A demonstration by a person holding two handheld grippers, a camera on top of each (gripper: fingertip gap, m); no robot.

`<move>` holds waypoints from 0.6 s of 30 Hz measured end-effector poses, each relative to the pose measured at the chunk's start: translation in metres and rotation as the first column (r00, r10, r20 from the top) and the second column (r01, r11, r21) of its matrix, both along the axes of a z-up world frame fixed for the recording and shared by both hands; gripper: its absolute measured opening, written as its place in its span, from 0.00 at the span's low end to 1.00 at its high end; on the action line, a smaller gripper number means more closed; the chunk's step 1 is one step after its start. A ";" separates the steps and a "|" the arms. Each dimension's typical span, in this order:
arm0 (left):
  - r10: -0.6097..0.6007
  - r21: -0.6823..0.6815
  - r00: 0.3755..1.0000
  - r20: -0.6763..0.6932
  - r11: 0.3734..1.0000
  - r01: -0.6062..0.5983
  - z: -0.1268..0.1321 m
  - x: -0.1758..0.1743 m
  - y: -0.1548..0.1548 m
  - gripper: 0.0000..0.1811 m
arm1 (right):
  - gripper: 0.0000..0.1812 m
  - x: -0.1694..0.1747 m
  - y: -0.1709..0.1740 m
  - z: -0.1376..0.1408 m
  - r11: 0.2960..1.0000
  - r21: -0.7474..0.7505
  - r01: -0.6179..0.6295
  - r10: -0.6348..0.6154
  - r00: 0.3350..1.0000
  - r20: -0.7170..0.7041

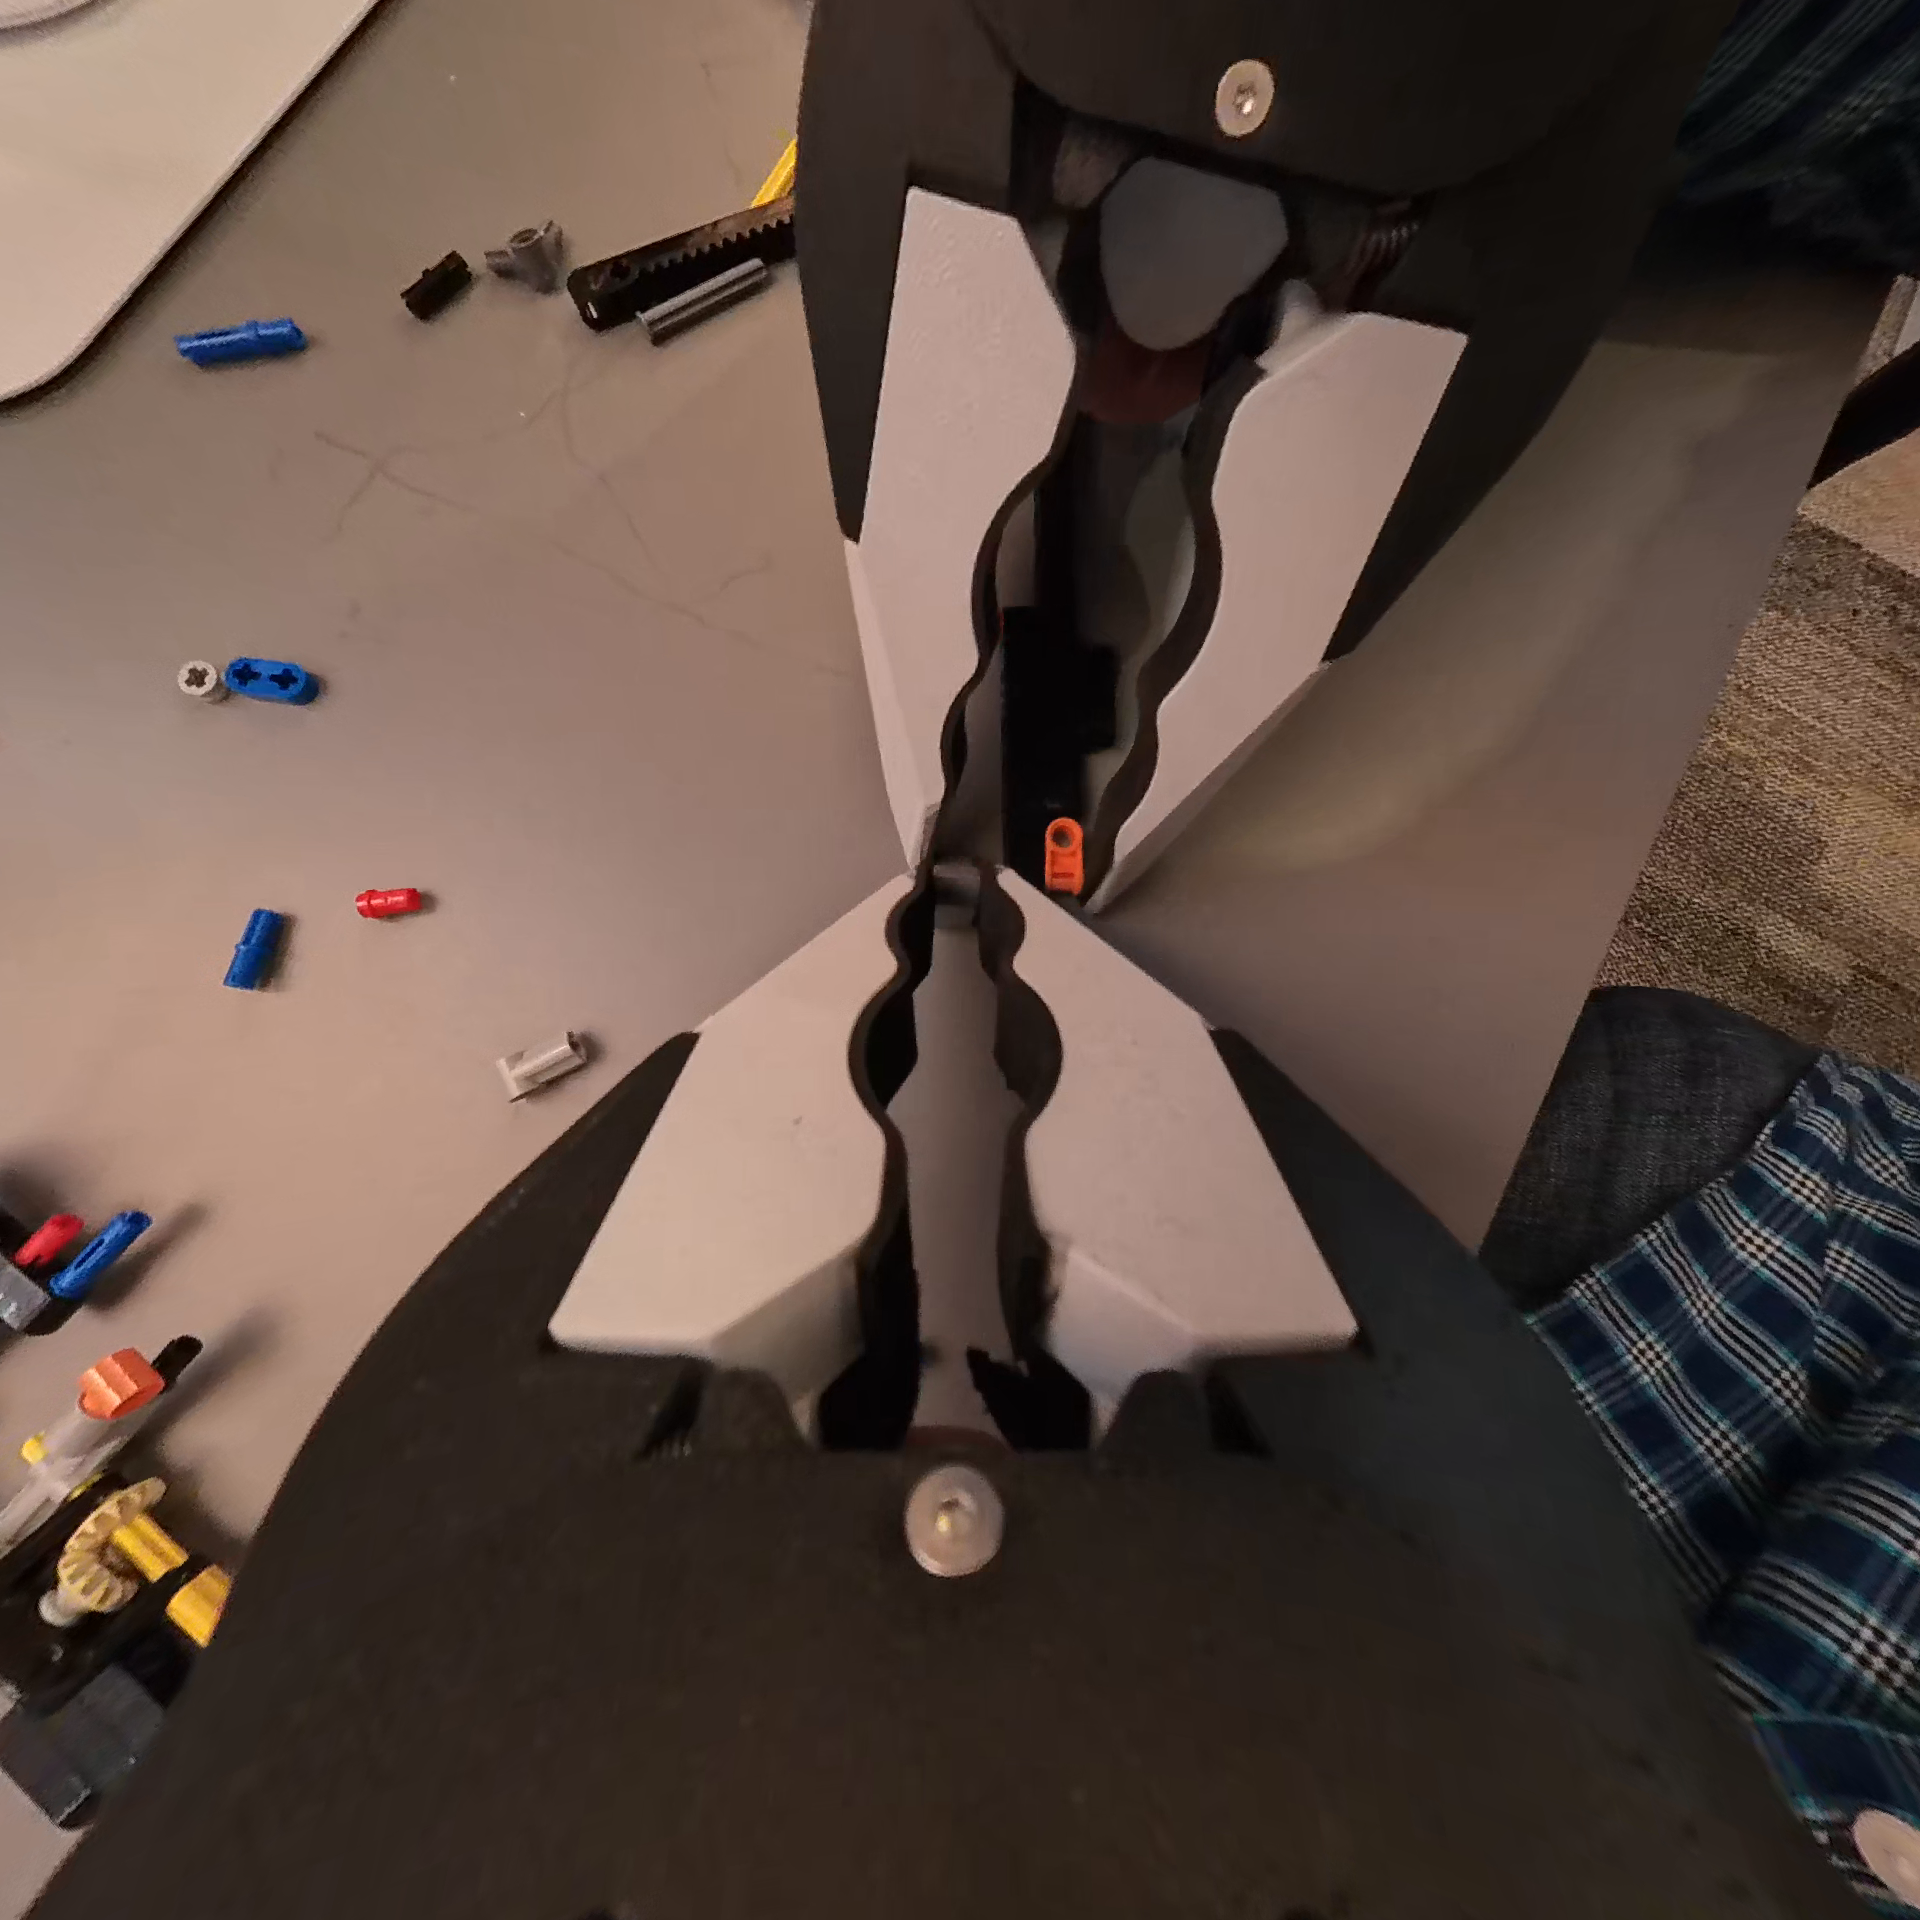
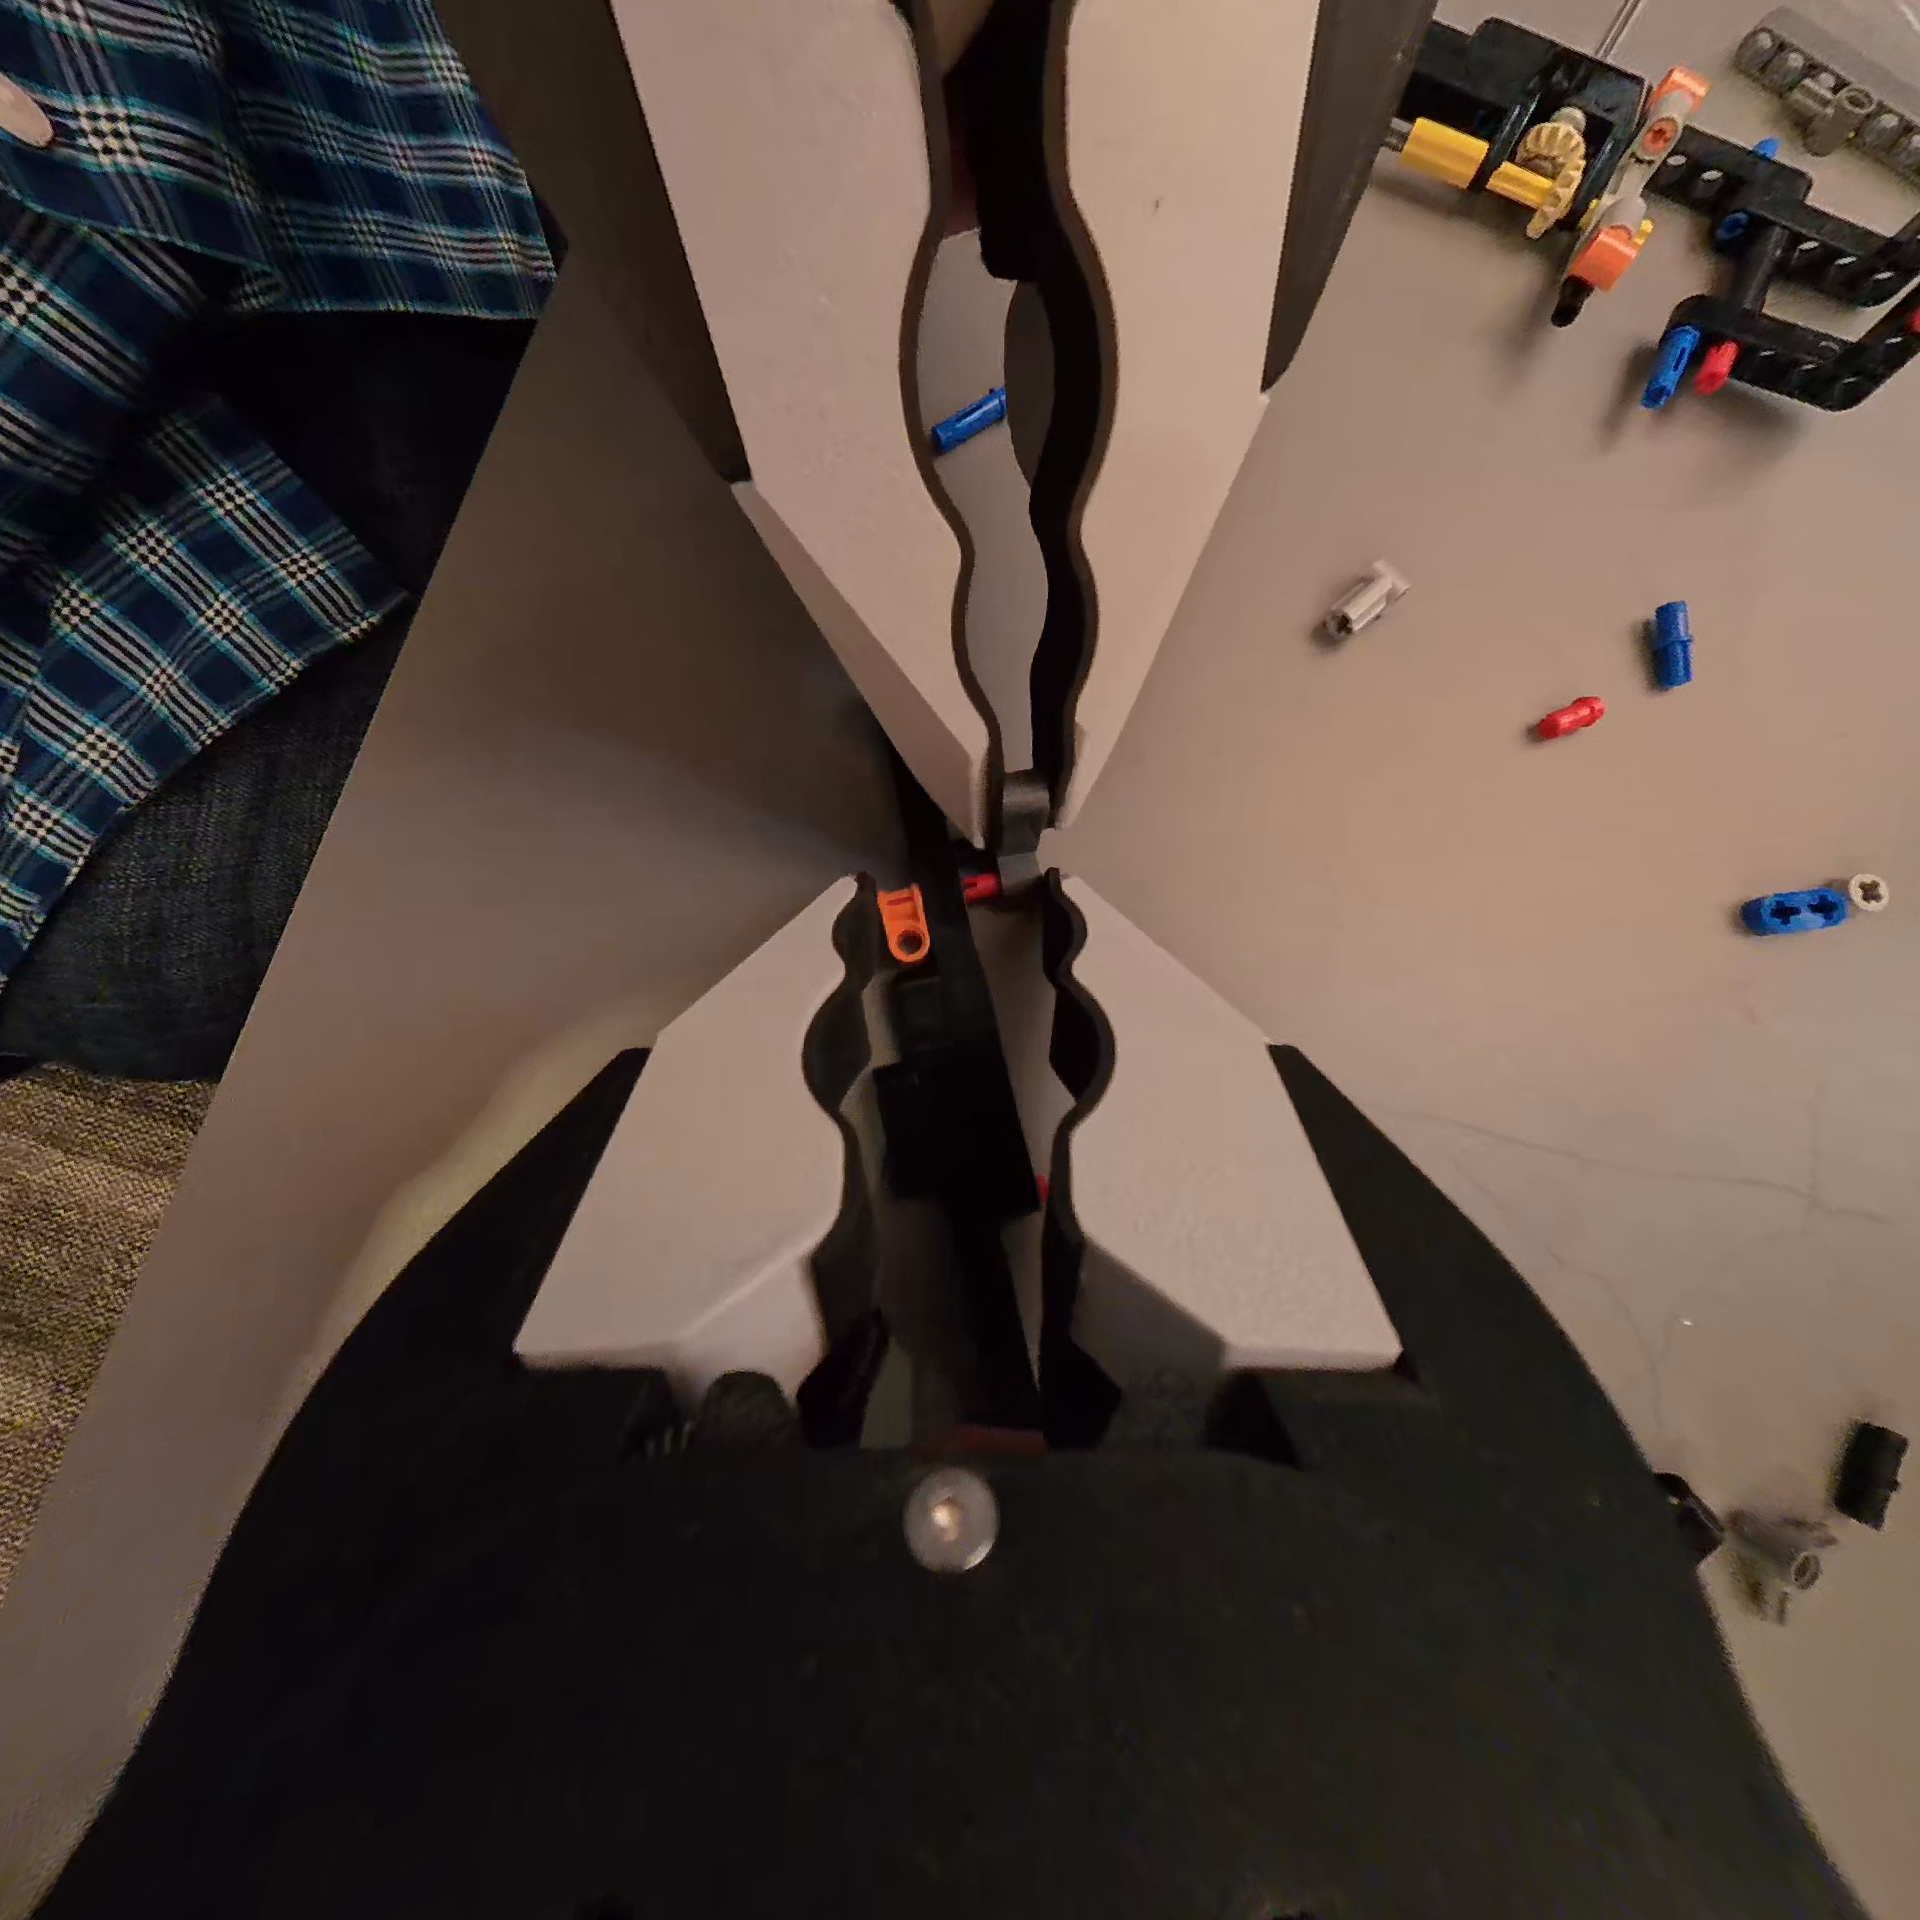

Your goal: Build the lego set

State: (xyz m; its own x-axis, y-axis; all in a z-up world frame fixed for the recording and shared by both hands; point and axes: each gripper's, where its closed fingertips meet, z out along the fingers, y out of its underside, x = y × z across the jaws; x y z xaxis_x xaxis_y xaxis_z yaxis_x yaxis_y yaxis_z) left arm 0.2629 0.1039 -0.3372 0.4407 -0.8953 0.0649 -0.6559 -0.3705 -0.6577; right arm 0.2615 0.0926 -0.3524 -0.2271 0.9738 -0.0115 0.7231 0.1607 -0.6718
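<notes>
We have the left gripper point(image 1: 958, 894) pinching a small grey plastic connector point(image 1: 956, 896) tip-to-tip with the right gripper point(image 2: 961, 883), clamped on a long black lego beam point(image 2: 951, 1091) carrying an orange pin connector point(image 2: 902, 925), above the grey counter point(image 1: 623, 623).

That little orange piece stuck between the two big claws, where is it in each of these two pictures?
Left wrist view: the orange piece sits just right of centre, at the tip of the far gripper's fingers, on a black part.
Right wrist view: it lies just left of centre, inside the near gripper's fingers.
Shared landmark: the flat blue two-hole link on the table.
</notes>
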 end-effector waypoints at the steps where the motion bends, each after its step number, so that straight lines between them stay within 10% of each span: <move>1: 0.003 -0.005 1.000 0.006 1.000 -0.003 0.000 0.000 0.000 0.03 | 0.16 0.000 0.000 0.000 1.000 0.003 -0.002 0.002 1.000 -0.001; 18: -0.010 -0.072 0.997 0.082 0.997 0.016 0.003 -0.001 0.003 0.05 | 0.12 0.000 -0.001 0.000 0.999 -0.039 -0.002 0.001 1.000 -0.026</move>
State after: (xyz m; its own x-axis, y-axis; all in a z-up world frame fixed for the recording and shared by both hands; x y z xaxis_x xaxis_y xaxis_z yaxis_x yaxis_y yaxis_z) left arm 0.2619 0.1070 -0.3339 0.4195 -0.8926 0.1652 -0.6066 -0.4111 -0.6805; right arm 0.2611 0.0920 -0.3520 -0.2291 0.9724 -0.0439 0.7050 0.1347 -0.6963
